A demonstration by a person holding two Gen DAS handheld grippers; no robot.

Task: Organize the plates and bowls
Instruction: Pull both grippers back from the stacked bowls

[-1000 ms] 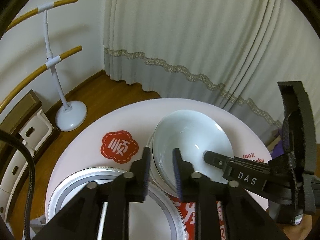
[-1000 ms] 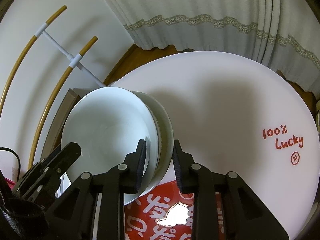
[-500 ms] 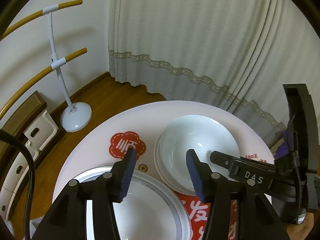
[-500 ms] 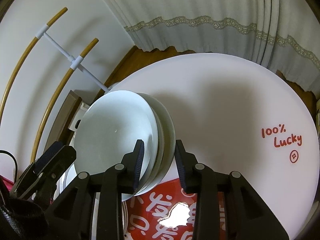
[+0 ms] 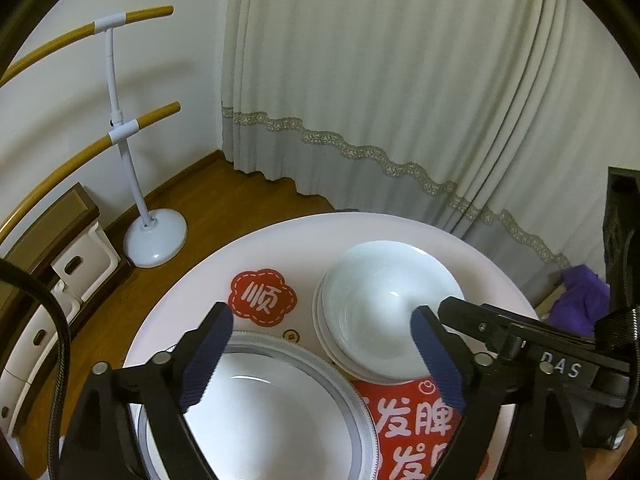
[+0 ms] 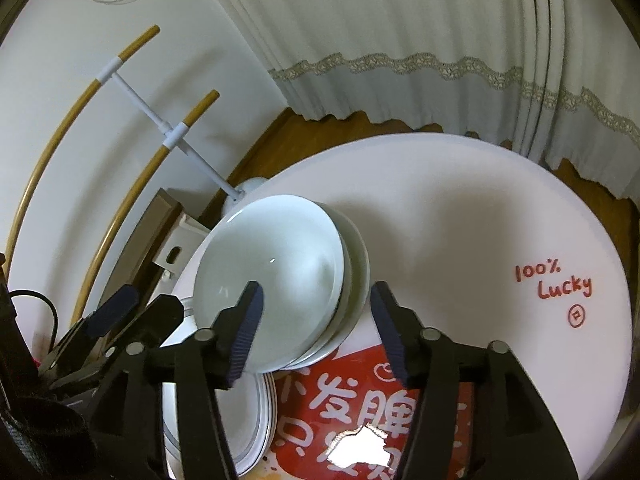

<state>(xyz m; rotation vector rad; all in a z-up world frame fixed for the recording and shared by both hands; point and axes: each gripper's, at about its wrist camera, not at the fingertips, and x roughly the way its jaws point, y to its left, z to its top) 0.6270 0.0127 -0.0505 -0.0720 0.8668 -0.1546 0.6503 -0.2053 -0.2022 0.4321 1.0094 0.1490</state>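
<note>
Both of my grippers are letting go right now: the left gripper (image 5: 320, 354) has its jaws opening and already spread wide, nothing pinched between the blue pads, and the right gripper (image 6: 316, 332) is opening too, about halfway, with the rim of the bowl stack (image 6: 276, 276) sitting in the gap but the pads not pressing on it as far as I can see. The bowl stack (image 5: 390, 308) itself is a pale, glossy nest of bowls standing on the round table (image 6: 480, 216), roughly mid-table and just behind the red printed mat (image 6: 360, 404). Right next to it, toward the near-left edge, is the plate stack (image 5: 276, 408) with the grey patterned rim. These look like glazed ceramic to me, so stiff, fairly heavy once stacked, slick under the pads and chippy if they knock together. I'd grab any bowl by the rim, one pad inside and one outside, ideally from both sides at once, and never squeeze the curved wall where it'd just slide out.
</note>
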